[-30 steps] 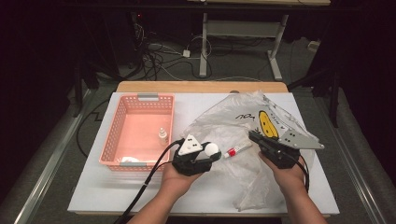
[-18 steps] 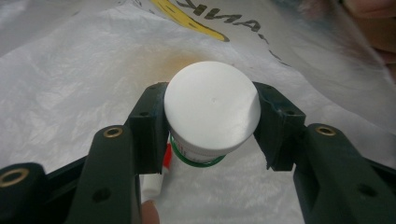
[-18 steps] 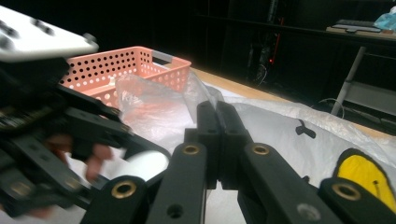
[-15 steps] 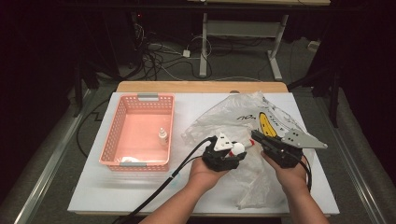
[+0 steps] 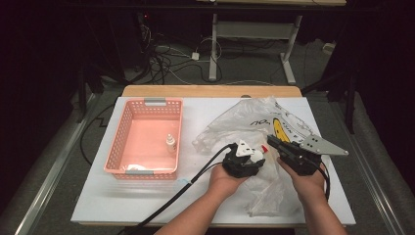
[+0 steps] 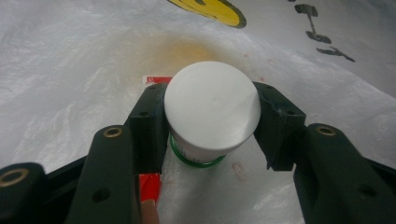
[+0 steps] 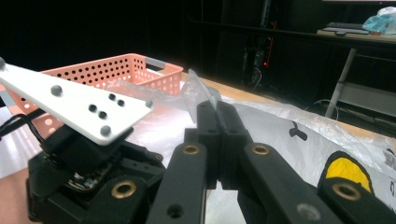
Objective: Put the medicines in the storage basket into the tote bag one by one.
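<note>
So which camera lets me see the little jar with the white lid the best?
The left gripper view: the jar's white lid sits big and sharp between the left tool's jaws, over the plastic bag. The high view gives just a small white and red speck at that tool.

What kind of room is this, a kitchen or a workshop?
Most likely a lab or test workspace: a white table stands in a dark room, loose cables trail over the floor behind it, and metal desk legs rise beyond.

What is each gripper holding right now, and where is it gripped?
The left gripper holds a white-capped container by the sides of its cap. The right gripper pinches an edge of the clear plastic bag.
</note>
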The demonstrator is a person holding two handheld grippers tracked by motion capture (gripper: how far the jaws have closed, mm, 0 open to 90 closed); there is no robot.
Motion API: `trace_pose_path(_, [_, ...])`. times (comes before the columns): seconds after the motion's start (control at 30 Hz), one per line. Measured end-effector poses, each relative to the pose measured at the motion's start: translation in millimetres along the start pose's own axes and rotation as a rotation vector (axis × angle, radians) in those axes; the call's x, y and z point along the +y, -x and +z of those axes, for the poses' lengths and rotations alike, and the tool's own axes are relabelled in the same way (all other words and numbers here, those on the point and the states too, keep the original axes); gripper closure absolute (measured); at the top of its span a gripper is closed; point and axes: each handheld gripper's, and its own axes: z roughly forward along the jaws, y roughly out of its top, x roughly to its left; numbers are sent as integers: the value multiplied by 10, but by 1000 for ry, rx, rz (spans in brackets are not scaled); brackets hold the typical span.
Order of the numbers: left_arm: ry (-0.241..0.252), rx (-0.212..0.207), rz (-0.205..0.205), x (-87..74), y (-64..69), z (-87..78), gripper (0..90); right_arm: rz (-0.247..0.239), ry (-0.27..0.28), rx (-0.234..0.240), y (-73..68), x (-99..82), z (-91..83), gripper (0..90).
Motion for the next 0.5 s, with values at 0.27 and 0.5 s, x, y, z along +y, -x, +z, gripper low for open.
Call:
trace_pose_path(0.27, [-18, -6, 2, -21, -3, 88, 479, -6, -10, 2, -7, -15, 10, 900])
trace_pose_path(0.5, [-3, -24, 9, -1, 16, -26, 396, -11, -15, 2, -4, -20, 6, 900])
